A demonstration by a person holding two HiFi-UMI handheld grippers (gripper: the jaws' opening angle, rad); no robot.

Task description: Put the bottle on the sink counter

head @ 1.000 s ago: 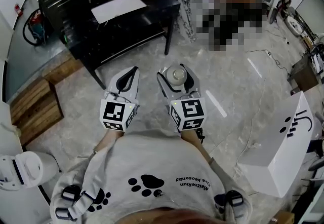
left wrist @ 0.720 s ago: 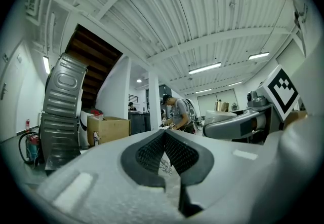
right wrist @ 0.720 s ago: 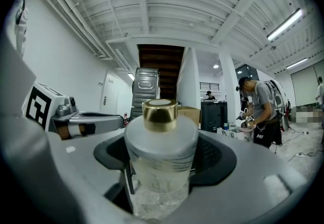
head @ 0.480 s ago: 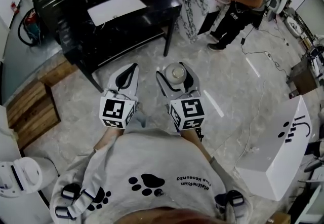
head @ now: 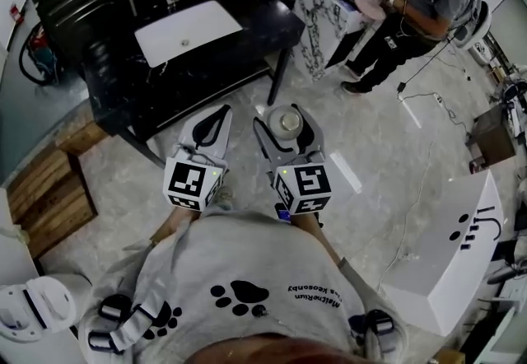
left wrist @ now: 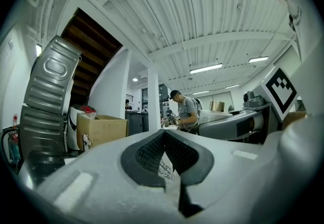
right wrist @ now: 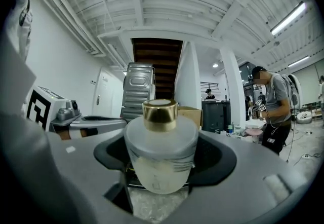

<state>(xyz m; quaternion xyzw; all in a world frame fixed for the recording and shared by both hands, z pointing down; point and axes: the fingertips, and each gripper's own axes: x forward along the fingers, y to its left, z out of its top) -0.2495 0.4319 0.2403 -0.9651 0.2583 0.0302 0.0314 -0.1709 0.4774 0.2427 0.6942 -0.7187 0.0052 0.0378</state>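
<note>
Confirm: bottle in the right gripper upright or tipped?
Upright. The frosted bottle stands clamped in the right gripper, gold cap on top; the head view looks down onto that cap.

Bright ceiling strip lights, fisheye-warped edges, near foreground softly blurred.

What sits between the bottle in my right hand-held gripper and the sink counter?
Only bare marble floor, seen in the head view, with the leg of the sink counter at its near edge. The bottle sits clamped in the right hand-held gripper.

Head cam steeply down; 2 gripper cams level, both seeing person.
</note>
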